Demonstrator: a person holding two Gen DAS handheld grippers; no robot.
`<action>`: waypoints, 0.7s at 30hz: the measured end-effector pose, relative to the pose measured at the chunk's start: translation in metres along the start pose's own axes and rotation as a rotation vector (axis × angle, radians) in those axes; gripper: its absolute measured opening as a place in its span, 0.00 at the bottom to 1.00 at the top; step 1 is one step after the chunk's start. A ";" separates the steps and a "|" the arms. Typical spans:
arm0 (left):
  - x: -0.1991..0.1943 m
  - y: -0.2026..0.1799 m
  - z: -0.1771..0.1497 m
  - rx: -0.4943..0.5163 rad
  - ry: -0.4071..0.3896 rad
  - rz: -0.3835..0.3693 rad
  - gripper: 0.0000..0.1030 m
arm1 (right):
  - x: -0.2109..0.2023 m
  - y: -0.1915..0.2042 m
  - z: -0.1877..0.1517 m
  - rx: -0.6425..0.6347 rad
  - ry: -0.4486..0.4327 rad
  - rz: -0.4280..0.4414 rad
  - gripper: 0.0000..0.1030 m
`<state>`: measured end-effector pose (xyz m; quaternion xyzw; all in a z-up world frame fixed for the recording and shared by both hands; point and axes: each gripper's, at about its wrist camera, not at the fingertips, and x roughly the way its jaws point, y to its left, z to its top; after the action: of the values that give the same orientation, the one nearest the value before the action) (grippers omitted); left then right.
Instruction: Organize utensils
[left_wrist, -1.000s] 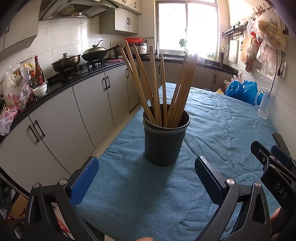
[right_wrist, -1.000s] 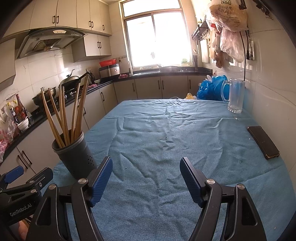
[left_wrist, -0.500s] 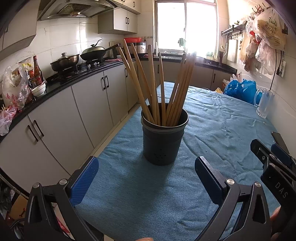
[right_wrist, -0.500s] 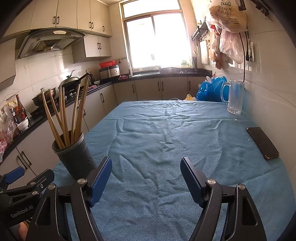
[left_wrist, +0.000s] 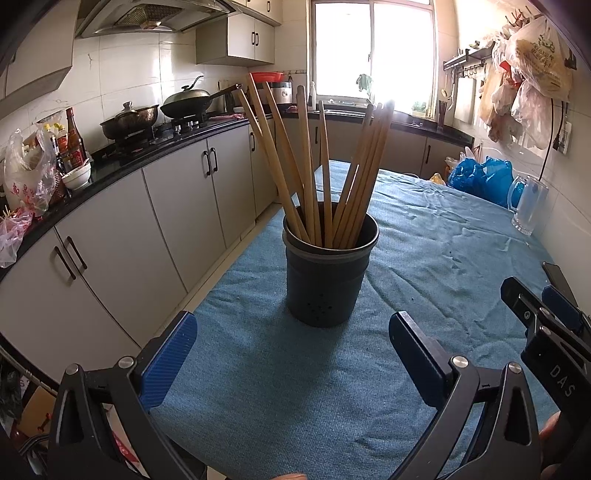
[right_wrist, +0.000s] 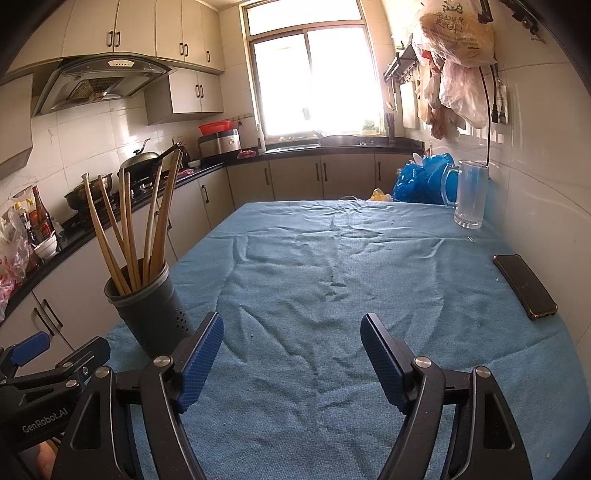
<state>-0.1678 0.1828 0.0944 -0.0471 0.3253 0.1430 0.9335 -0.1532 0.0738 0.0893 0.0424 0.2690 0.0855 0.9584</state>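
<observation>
In the left wrist view, at the far left of the frame, a kitchen counter (left_wrist: 122, 168) ran along the wall with pots on it. In the lower part of that frame the left gripper (left_wrist: 291, 341) had its jaws wide apart, and nothing was between its blue pads. Just above it, in the centre of the frame, stood the dark holder (left_wrist: 327, 275) on the blue cloth (left_wrist: 424, 258). The wooden chopsticks (left_wrist: 325, 166) stood inside the holder and fanned out, some leaning to the left and some to the right.

In the right wrist view the holder was at the middle left of the frame. The right gripper (right_wrist: 291, 356) was in the lower centre; its jaws were also wide apart and empty, over bare cloth. At the right edge of that frame lay a phone (right_wrist: 524, 286), and at the upper right stood a glass mug (right_wrist: 469, 195).

The chopsticks looked light, stiff and smooth, so I think one stick could slip or turn in the pads. A good place to hold seemed the upper part of the stick, well above the rim. The holder looked rigid and tall, and I think it could tip if it was pushed near the top.
</observation>
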 end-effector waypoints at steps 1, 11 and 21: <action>0.000 0.000 0.000 0.000 0.000 -0.001 1.00 | 0.000 0.000 0.000 0.000 0.000 0.000 0.79; 0.005 0.005 -0.002 0.001 0.009 -0.006 1.00 | 0.000 0.000 0.000 -0.001 -0.001 0.001 0.79; 0.006 0.008 -0.002 -0.004 0.014 -0.009 1.00 | -0.002 0.004 0.000 -0.009 -0.009 0.002 0.81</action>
<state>-0.1668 0.1912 0.0889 -0.0513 0.3316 0.1392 0.9317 -0.1556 0.0779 0.0905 0.0385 0.2640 0.0875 0.9598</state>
